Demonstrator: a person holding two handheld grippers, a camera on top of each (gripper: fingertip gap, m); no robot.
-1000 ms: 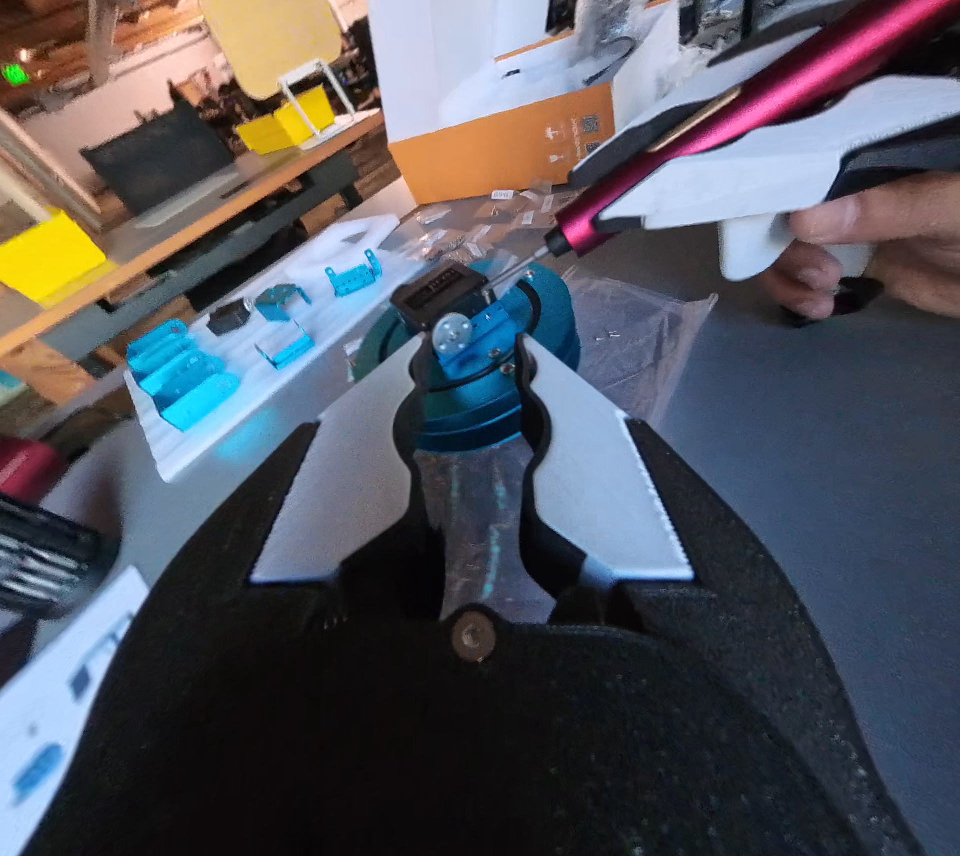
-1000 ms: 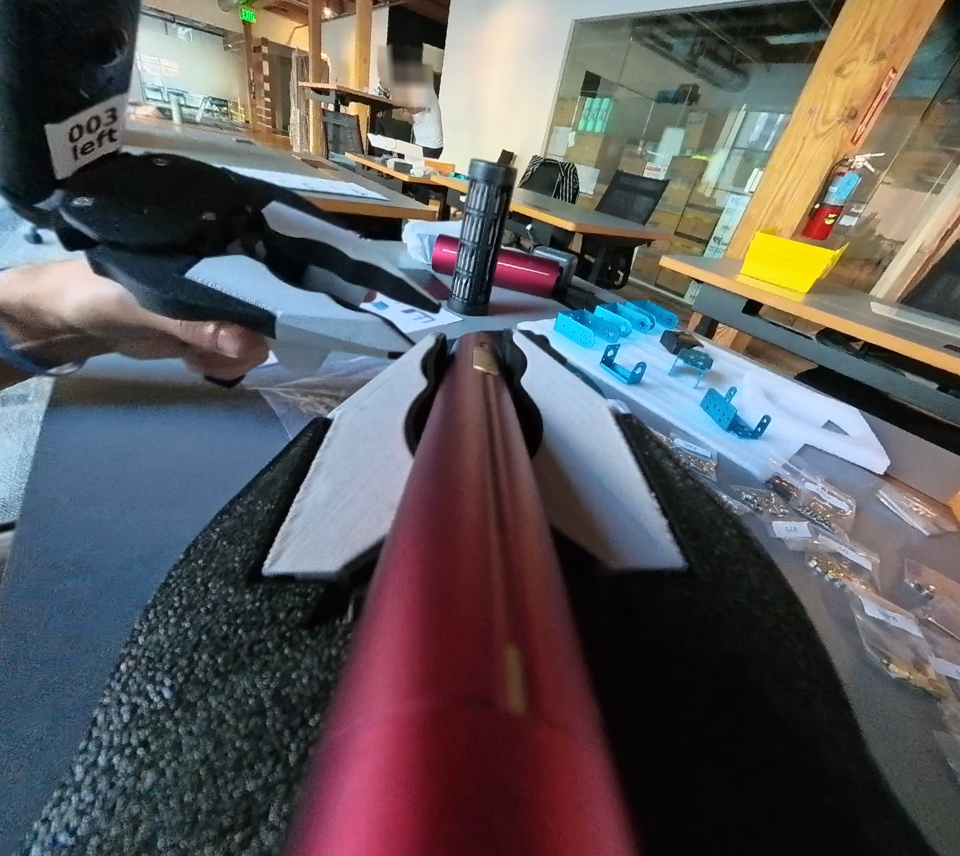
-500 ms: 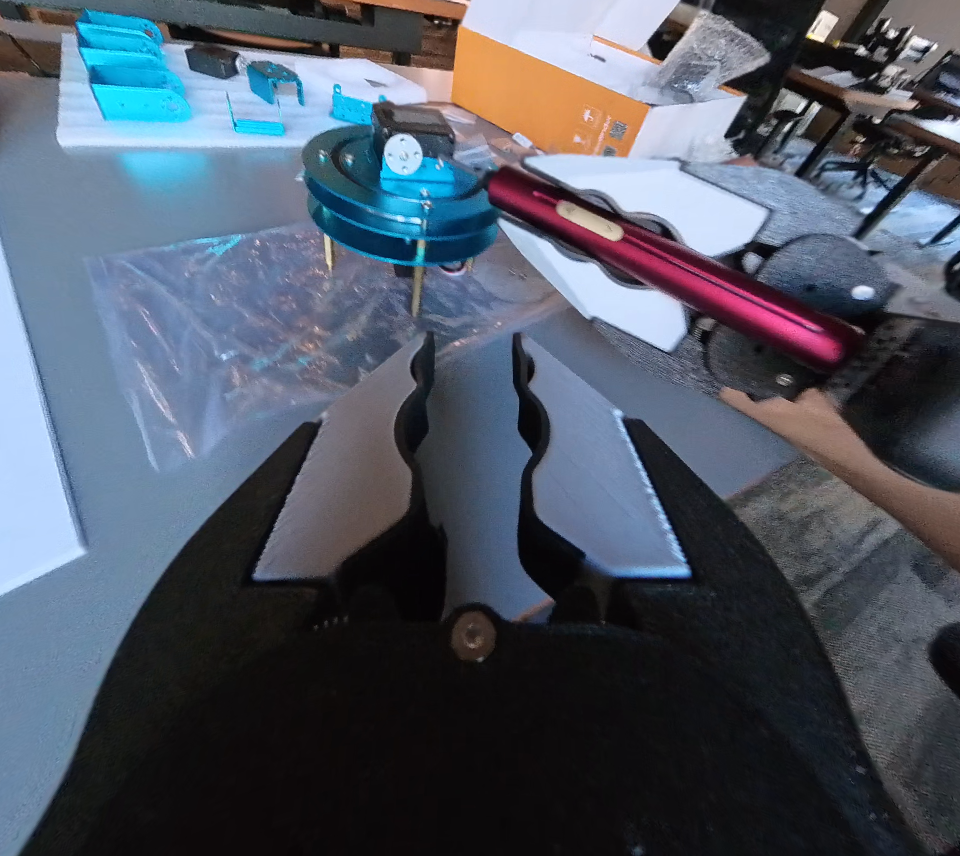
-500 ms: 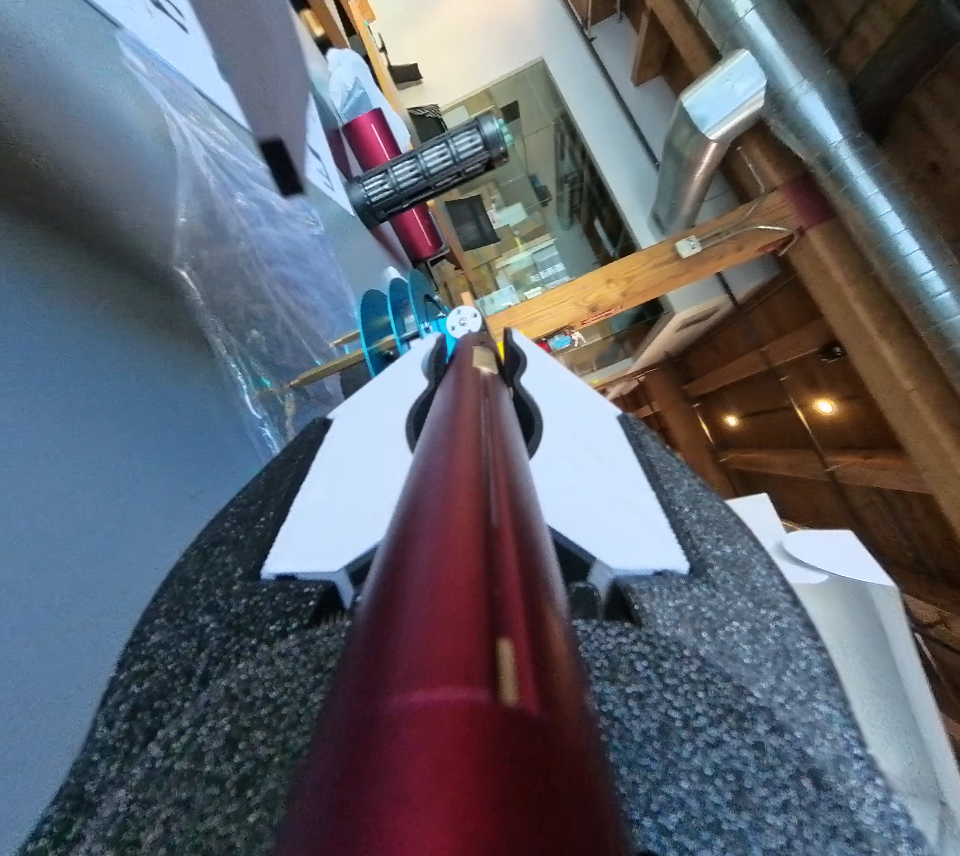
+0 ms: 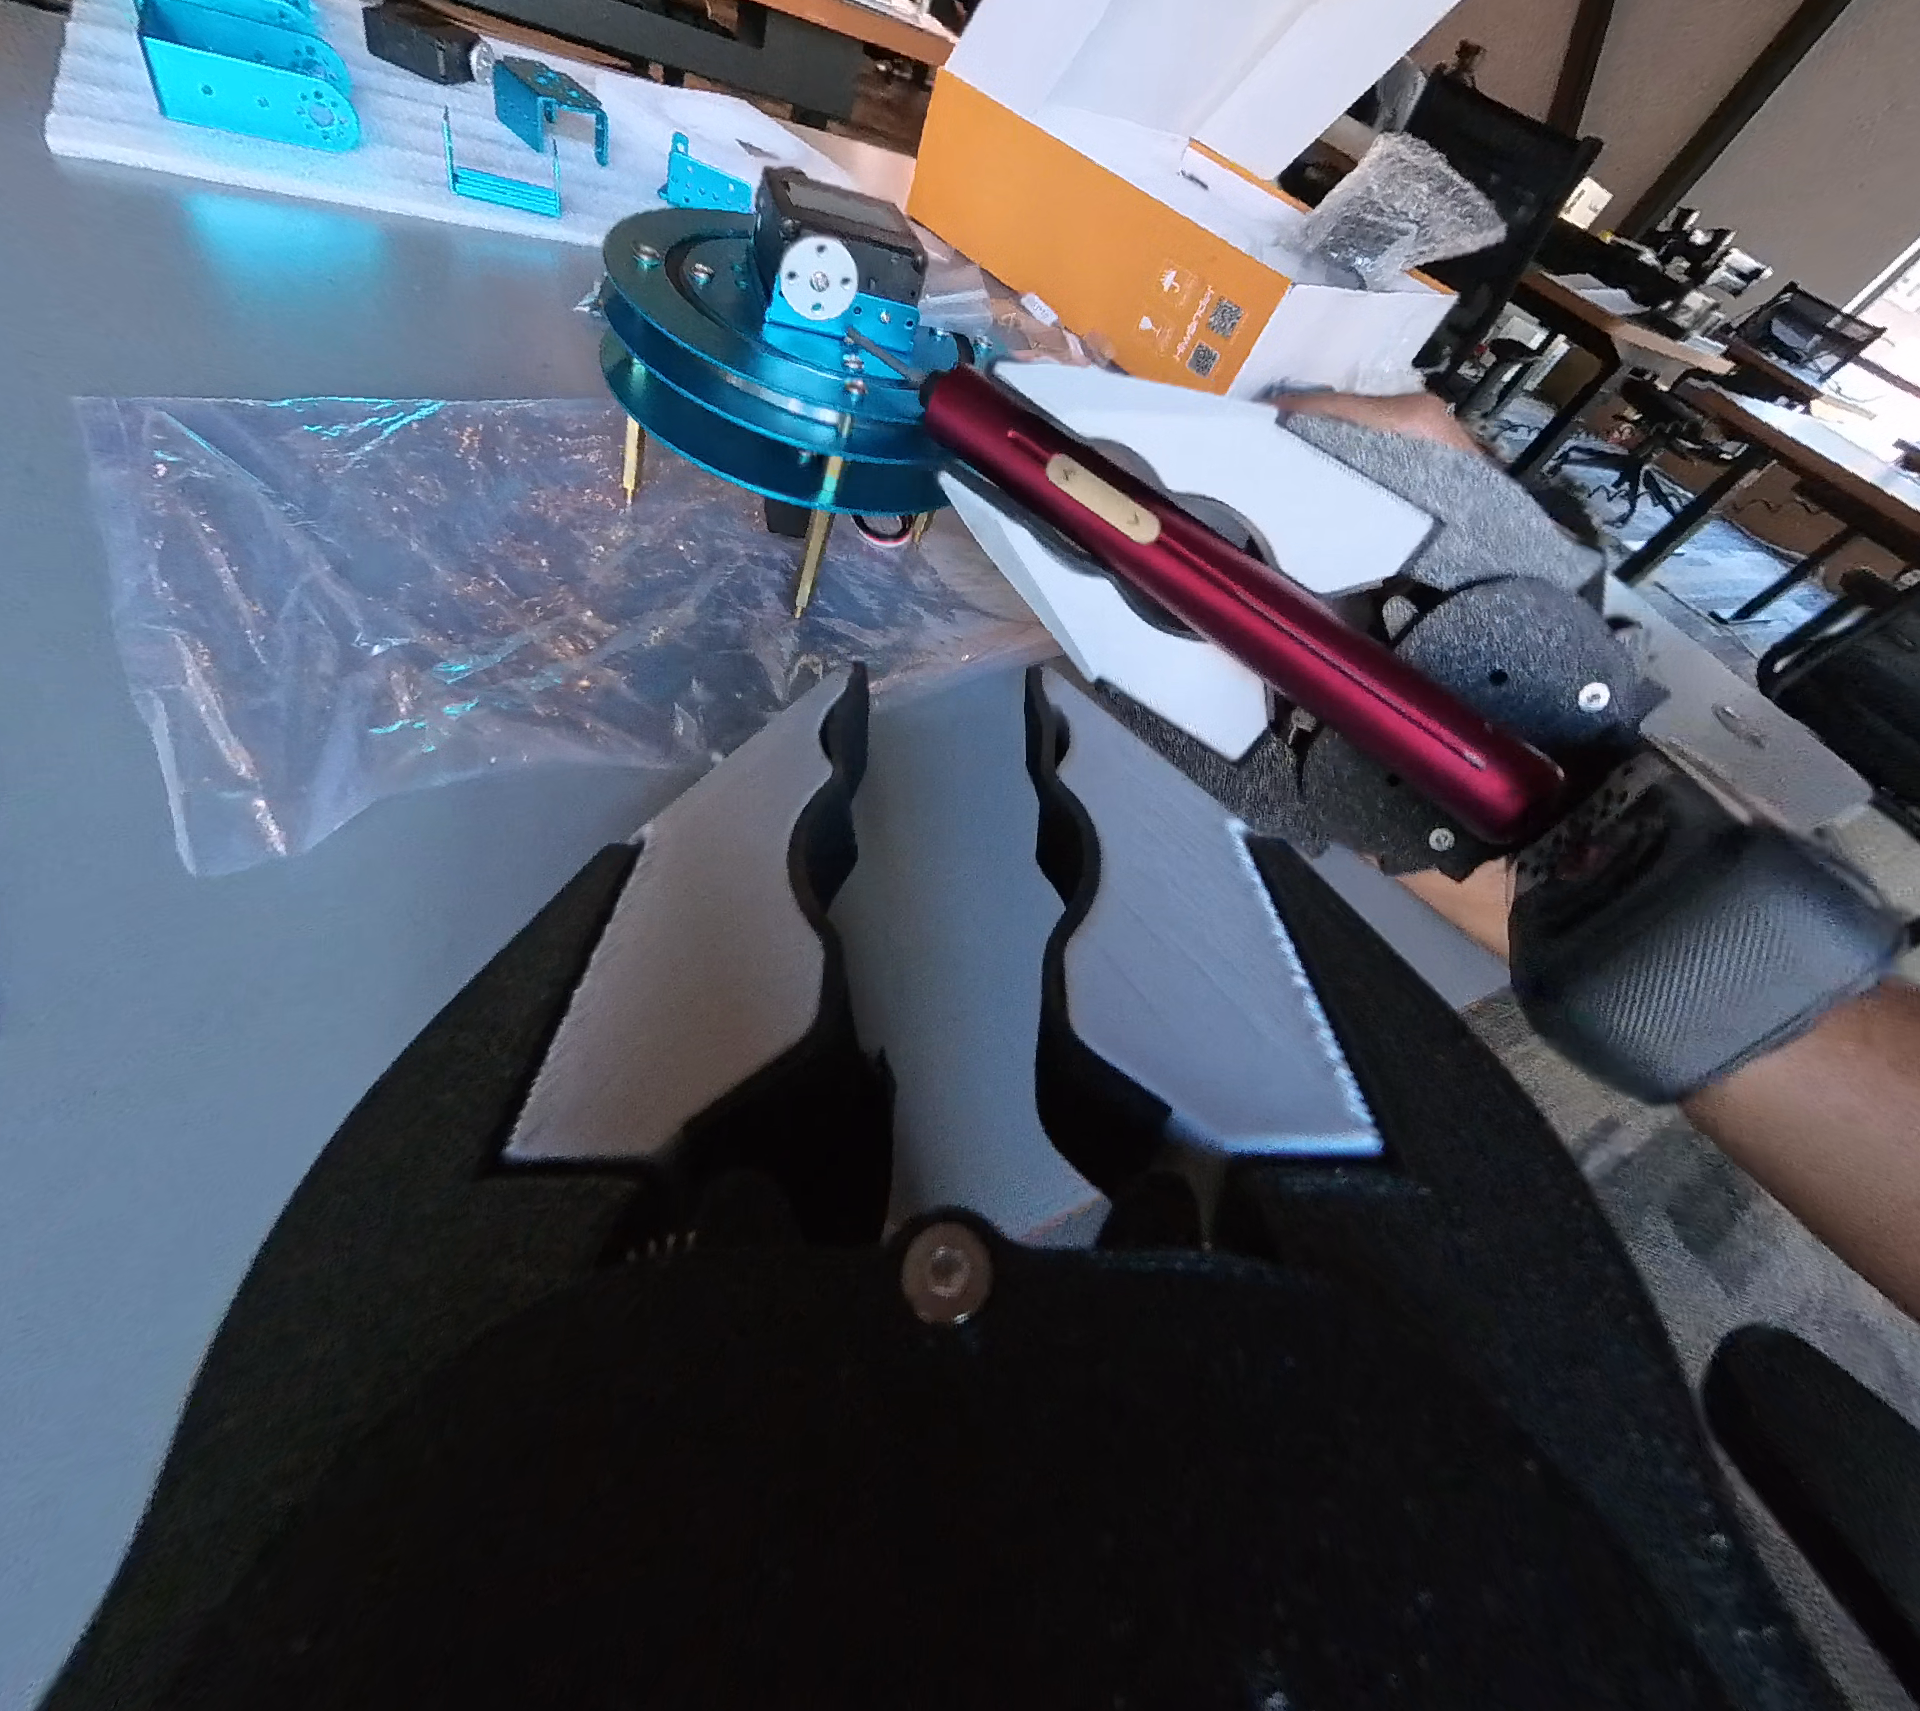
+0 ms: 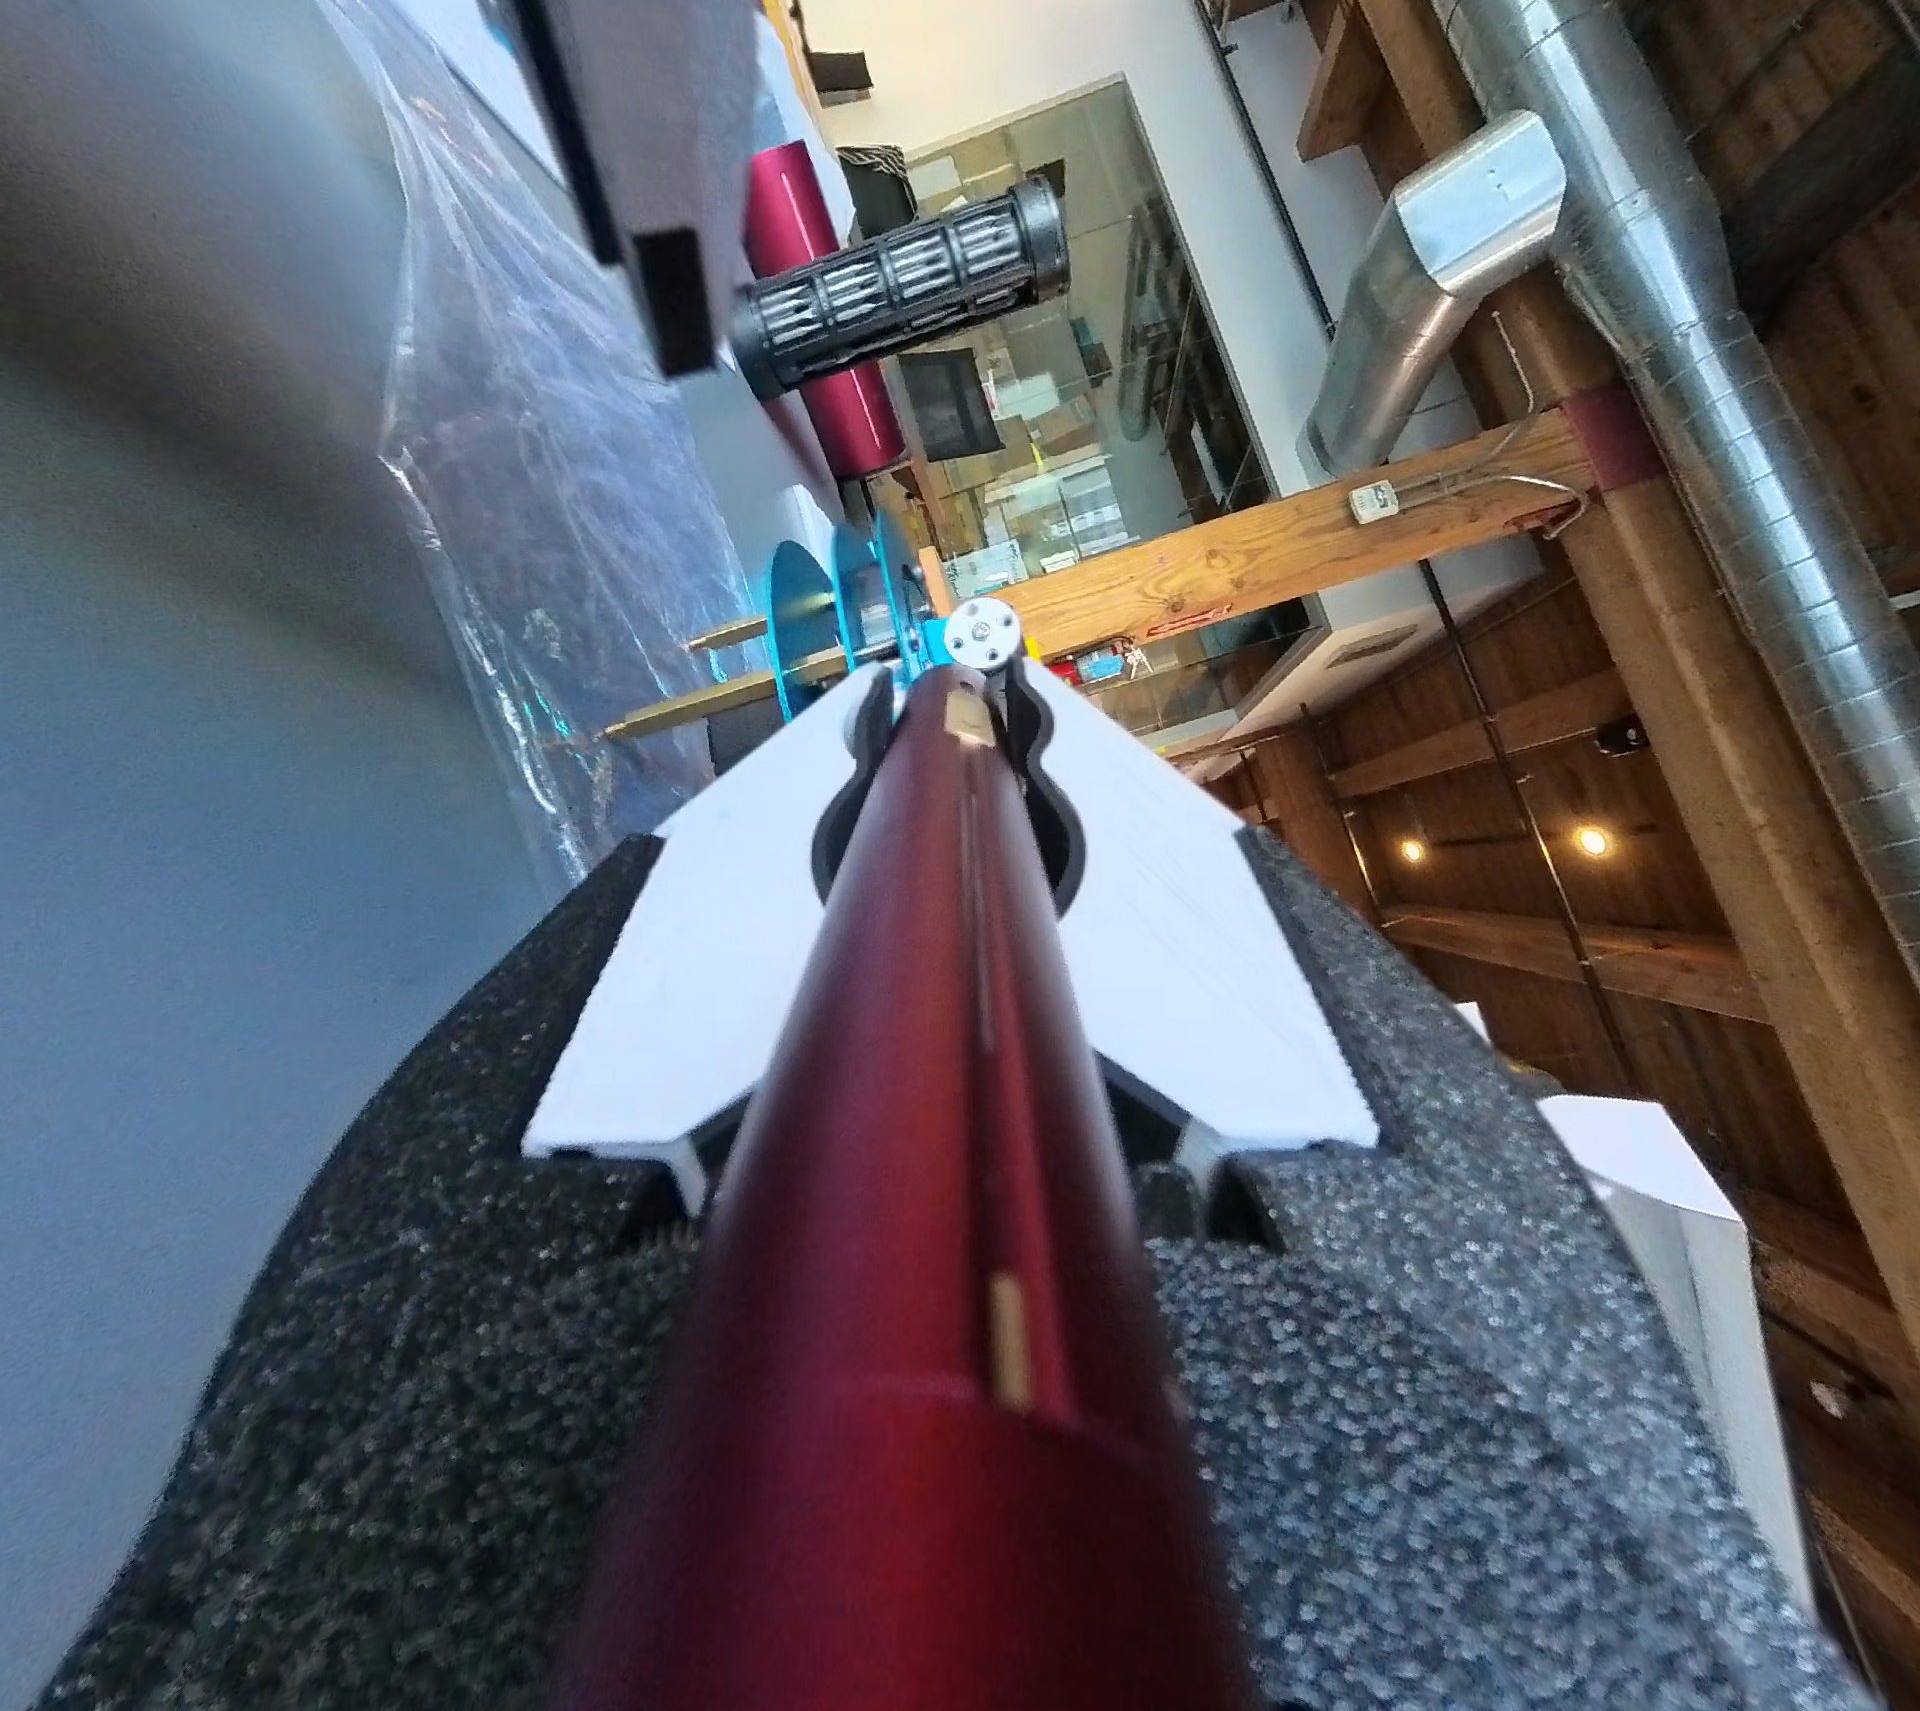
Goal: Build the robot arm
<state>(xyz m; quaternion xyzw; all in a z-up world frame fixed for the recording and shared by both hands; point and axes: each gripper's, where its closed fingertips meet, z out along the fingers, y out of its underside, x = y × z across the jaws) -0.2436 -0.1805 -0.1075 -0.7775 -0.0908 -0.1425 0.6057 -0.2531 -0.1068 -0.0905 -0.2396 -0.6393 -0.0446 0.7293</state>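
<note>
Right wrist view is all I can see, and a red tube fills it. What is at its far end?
Observer: In the left wrist view, the red screwdriver has a thin dark bit that reaches a blue bracket on the round blue base.
Operator: Is the other claw holding that base?
Observer: No. The left gripper is open and empty, apart from the base, over the grey table beside a clear plastic bag.
Operator: What sits in the bracket?
Observer: A black servo block.
</note>
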